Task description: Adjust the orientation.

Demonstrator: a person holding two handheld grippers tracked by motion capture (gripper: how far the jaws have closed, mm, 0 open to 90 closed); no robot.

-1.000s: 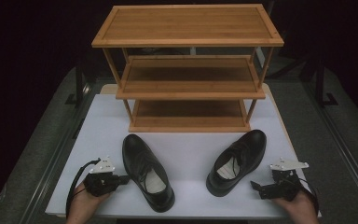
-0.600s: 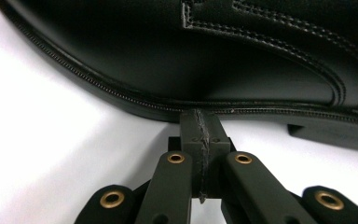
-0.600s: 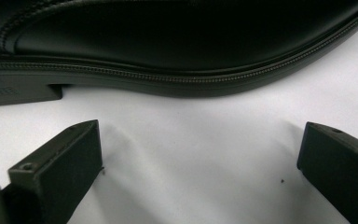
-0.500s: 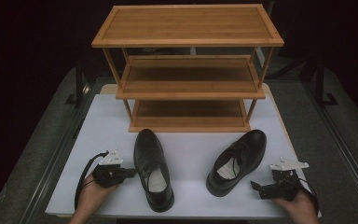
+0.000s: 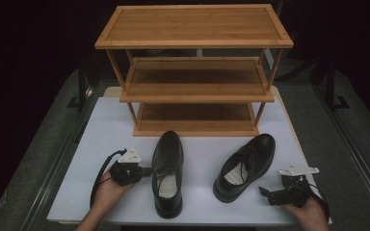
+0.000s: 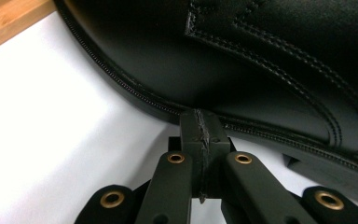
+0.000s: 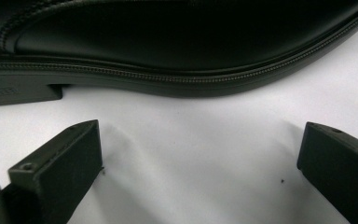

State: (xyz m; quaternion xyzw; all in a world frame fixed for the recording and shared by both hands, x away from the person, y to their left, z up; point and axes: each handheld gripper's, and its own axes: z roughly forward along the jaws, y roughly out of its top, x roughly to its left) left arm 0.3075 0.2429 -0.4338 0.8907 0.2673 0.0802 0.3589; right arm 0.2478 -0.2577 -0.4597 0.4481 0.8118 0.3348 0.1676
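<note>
Two black leather dress shoes lie on the white table (image 5: 107, 131) in front of a wooden rack. The left shoe (image 5: 167, 173) points its toe straight at the rack. My left gripper (image 5: 148, 171) is shut with nothing between its jaws, and its closed tips (image 6: 200, 123) touch the welt on that shoe's side (image 6: 261, 60). The right shoe (image 5: 245, 166) lies angled, toe to the upper right. My right gripper (image 5: 264, 192) rests near the table's front right, jaws wide open (image 7: 200, 154) and empty, a short way off that shoe's sole edge (image 7: 177, 42).
A three-tier bamboo shoe rack (image 5: 192, 72) stands at the back of the table, all its shelves bare. The bottom shelf (image 5: 195, 118) sits just beyond the shoes' toes. Dark floor surrounds the table on both sides.
My left gripper has slid to the right against the left shoe, which has shifted right and swung from a slant to point straight at the rack. The right gripper and right shoe have stayed put.
</note>
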